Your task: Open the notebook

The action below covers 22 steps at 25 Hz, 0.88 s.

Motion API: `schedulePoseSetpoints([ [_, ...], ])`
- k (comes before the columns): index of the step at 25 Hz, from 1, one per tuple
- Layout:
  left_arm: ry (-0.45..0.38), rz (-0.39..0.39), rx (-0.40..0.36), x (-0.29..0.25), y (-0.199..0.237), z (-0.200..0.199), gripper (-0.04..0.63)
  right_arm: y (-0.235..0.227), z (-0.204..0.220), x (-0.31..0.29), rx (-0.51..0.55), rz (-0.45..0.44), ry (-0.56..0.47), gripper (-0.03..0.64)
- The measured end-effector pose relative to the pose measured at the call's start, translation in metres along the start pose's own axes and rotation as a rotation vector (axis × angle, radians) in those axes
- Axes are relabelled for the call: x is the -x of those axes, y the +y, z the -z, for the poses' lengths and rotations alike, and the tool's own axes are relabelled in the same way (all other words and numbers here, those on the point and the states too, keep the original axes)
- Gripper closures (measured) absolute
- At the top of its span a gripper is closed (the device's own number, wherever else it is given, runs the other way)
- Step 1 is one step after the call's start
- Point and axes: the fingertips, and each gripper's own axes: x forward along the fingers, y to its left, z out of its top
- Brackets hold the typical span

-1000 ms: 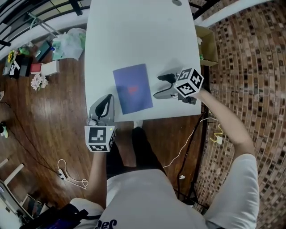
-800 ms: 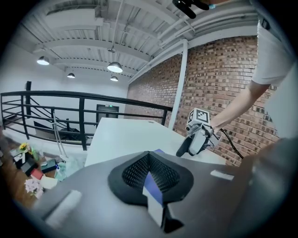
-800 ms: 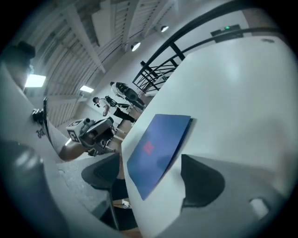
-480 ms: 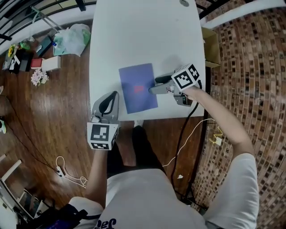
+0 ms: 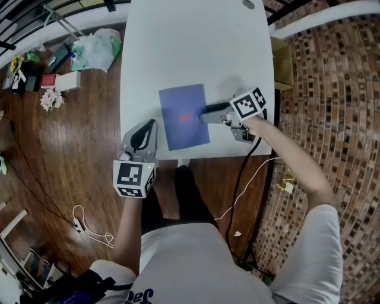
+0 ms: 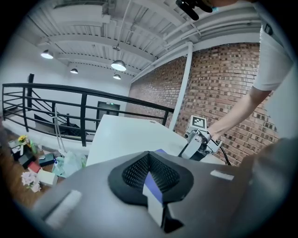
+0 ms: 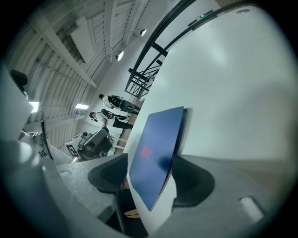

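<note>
A white rectangular table (image 5: 196, 47) carries just one loose thing: a blue notebook (image 5: 184, 116), lying cover up near the front edge, a little right of the middle (a small red mark shows on the cover). At the far end a small grey round fitting (image 5: 248, 4) sits in the tabletop.

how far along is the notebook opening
Done: the right claw sits at the notebook's right edge. In hand: its jaws have just been closing with that edge between them, not pinching yet. Left: lifting the cover; the notebook lies shut on the table.
</note>
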Motion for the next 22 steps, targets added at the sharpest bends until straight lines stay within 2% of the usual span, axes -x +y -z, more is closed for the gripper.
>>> schedulePoseSetpoints([
  [3,0.001,-0.010,0.002,0.002,0.005,-0.001,0.578,-0.001,-0.004,0.003,-0.011,0.007,-0.018,0.407],
  [6,-0.005,-0.023,0.002,0.007,0.013,-0.006,0.578,0.009,-0.011,0.008,-0.011,0.003,-0.041,0.456],
  [10,-0.023,-0.045,0.005,0.017,0.023,-0.019,0.578,0.041,-0.021,0.016,0.010,-0.024,-0.062,0.465],
  [15,-0.058,-0.069,-0.001,0.035,0.033,-0.039,0.578,0.099,-0.040,0.016,0.112,-0.074,-0.071,0.465],
  [18,-0.078,-0.086,0.002,0.048,0.041,-0.048,0.578,0.140,-0.052,0.005,0.168,-0.127,-0.057,0.465],
  [22,-0.096,-0.111,0.010,0.066,0.048,-0.055,0.578,0.170,-0.061,-0.024,0.211,-0.172,-0.030,0.472],
])
